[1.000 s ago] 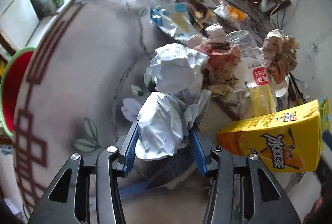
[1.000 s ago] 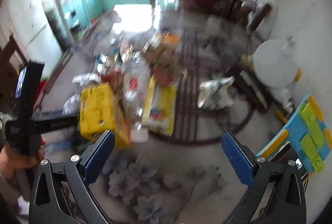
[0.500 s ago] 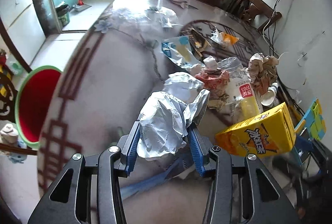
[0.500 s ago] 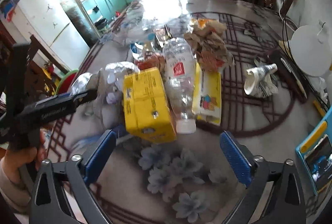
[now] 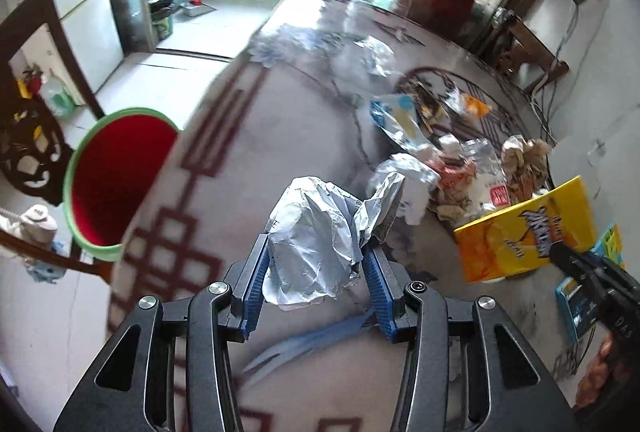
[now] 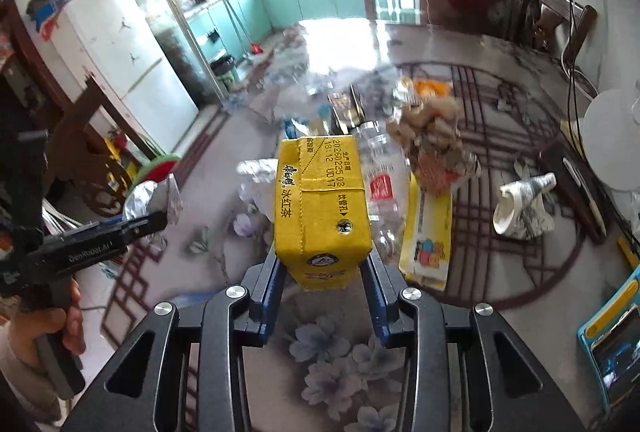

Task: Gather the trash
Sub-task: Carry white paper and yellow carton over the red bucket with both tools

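Observation:
My left gripper [image 5: 316,264] is shut on a crumpled ball of silvery-white paper [image 5: 312,244] and holds it above the table's left part. My right gripper [image 6: 324,264] is shut on a yellow iced-tea carton [image 6: 320,208], lifted off the table; the carton also shows in the left wrist view [image 5: 528,232]. A red bin with a green rim [image 5: 116,180] stands on the floor beside the table's left edge. The left gripper with its paper shows in the right wrist view [image 6: 148,204].
A heap of trash lies mid-table: a clear plastic bottle [image 6: 380,184], brown crumpled paper [image 6: 432,136], a yellow packet [image 6: 428,240], blue-and-white wrappers [image 5: 396,116]. A white ceramic piece [image 6: 524,208] lies to the right. A dark wooden chair [image 5: 36,80] stands by the bin.
The right gripper has closed on the yellow carton and lifted it. The left gripper has risen and drawn back with the paper ball, and the red bin has come into fuller view.

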The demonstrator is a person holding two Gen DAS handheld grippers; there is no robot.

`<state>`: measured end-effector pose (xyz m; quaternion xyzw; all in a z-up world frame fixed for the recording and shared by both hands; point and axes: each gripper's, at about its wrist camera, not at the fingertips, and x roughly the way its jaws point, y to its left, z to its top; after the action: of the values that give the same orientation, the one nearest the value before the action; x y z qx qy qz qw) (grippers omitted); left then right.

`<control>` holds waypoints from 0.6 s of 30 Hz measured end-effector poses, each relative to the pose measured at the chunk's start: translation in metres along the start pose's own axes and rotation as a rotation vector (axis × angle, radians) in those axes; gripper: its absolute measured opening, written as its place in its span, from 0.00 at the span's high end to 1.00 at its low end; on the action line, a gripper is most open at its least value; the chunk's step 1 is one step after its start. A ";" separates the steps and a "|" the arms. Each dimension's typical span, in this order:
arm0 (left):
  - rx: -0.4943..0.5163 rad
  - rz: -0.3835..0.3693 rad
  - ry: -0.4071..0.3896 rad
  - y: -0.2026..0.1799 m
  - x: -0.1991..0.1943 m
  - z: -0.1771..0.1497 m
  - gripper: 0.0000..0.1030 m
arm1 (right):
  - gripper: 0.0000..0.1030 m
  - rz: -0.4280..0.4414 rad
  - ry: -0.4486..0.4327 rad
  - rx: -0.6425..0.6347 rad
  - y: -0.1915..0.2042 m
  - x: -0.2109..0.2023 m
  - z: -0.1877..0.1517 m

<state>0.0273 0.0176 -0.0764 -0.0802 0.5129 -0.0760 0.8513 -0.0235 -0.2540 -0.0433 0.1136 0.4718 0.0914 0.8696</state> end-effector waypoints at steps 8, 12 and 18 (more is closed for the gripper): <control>-0.060 0.053 -0.060 0.040 -0.024 0.012 0.57 | 0.66 0.074 -0.076 0.018 0.018 -0.019 0.033; -0.093 0.074 -0.085 0.069 -0.029 0.021 0.57 | 0.66 0.067 -0.096 -0.021 0.041 -0.019 0.044; -0.084 0.090 -0.091 0.111 -0.027 0.037 0.57 | 0.66 0.031 -0.106 -0.043 0.092 -0.004 0.058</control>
<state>0.0530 0.1338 -0.0604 -0.0961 0.4795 -0.0126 0.8722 0.0180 -0.1734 0.0166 0.1070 0.4213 0.1087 0.8940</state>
